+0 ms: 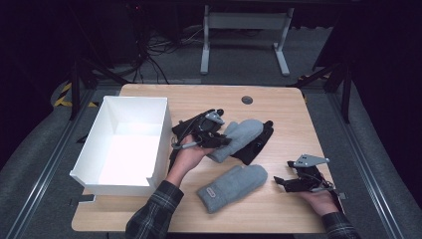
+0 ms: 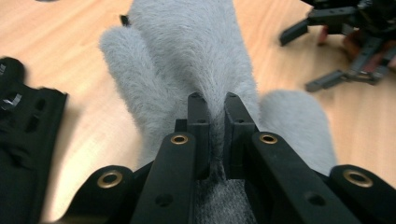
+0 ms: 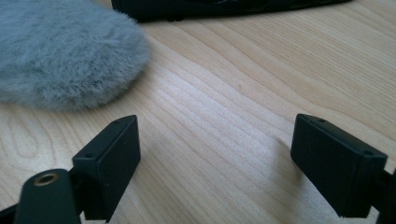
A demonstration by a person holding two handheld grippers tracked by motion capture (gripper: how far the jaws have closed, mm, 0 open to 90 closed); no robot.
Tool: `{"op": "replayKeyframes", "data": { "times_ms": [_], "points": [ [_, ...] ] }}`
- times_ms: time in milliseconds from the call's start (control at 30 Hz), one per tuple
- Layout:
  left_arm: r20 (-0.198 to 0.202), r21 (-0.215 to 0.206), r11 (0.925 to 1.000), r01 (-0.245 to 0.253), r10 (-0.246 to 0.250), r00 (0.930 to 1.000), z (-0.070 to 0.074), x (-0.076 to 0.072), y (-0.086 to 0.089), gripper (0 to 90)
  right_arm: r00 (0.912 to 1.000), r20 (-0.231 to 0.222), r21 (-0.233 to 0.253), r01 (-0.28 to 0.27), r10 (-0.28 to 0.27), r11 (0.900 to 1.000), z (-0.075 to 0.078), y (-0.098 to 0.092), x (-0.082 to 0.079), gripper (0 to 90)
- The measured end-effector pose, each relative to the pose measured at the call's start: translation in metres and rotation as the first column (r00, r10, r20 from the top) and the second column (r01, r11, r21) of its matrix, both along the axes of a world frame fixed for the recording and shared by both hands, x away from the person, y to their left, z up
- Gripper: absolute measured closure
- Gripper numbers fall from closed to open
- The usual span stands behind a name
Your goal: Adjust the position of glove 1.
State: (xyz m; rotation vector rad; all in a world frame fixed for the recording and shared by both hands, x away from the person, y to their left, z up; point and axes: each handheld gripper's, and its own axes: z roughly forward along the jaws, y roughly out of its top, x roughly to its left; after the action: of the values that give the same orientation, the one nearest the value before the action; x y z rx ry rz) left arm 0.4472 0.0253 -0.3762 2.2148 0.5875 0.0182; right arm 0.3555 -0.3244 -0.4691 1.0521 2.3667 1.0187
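Two grey fleece mittens lie mid-table. The upper mitten (image 1: 242, 135) rests partly on a flat black object (image 1: 260, 144). My left gripper (image 1: 224, 141) is shut on that mitten near its cuff; in the left gripper view the jaws (image 2: 215, 105) pinch a ridge of its fleece (image 2: 187, 51). The lower mitten (image 1: 233, 186) lies flat toward the front edge, label up. My right gripper (image 1: 284, 173) hovers open just right of its tip. In the right gripper view the wide-apart jaws (image 3: 224, 158) hold nothing over bare wood, with that mitten's tip (image 3: 65, 51) at upper left.
An open white box (image 1: 124, 144) stands at the table's left, beside my left forearm. The black object (image 2: 28, 126) shows holes along its edge. A round cable port (image 1: 247, 99) sits at the table's far edge. Dark floor, cables and a desk frame lie beyond.
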Motion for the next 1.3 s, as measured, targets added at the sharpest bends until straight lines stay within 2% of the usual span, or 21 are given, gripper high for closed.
{"op": "replayKeyframes", "data": {
  "times_ms": [133,200,400,933,1033,1300],
  "points": [
    [-0.002,-0.02,0.9995,0.024,-0.024,0.9997,0.001,-0.01,0.004,84.5,1.0,-0.001,0.0,0.001,-0.001,1.0,0.0,0.0,0.0,16.4],
    [-0.001,-0.013,0.9992,0.039,-0.039,0.9992,0.001,-0.017,0.006,84.5,1.0,-0.001,0.0,0.001,-0.001,1.0,0.0,0.0,0.0,16.4],
    [-0.005,-0.033,0.9985,0.044,-0.044,0.999,-0.001,-0.032,0.01,84.6,1.0,-0.001,0.001,0.002,-0.002,1.0,0.0,0.0,0.0,16.5],
    [-0.011,-0.013,0.9937,0.112,-0.112,0.9937,-0.016,-0.077,0.017,84.7,1.0,-0.001,0.0,0.002,-0.002,1.0,0.0,0.0,0.0,16.4],
    [-0.002,-0.008,0.9925,0.122,-0.122,0.9926,-0.018,-0.086,0.016,84.7,1.0,-0.001,0.001,0.003,-0.003,1.0,0.0,0.0,0.0,16.5],
    [-0.001,0.018,0.9898,0.141,-0.141,0.99,-0.025,-0.093,0.008,84.6,1.0,0.0,0.0,0.005,-0.005,1.0,0.0,0.0,0.0,16.5]
  ]
}}
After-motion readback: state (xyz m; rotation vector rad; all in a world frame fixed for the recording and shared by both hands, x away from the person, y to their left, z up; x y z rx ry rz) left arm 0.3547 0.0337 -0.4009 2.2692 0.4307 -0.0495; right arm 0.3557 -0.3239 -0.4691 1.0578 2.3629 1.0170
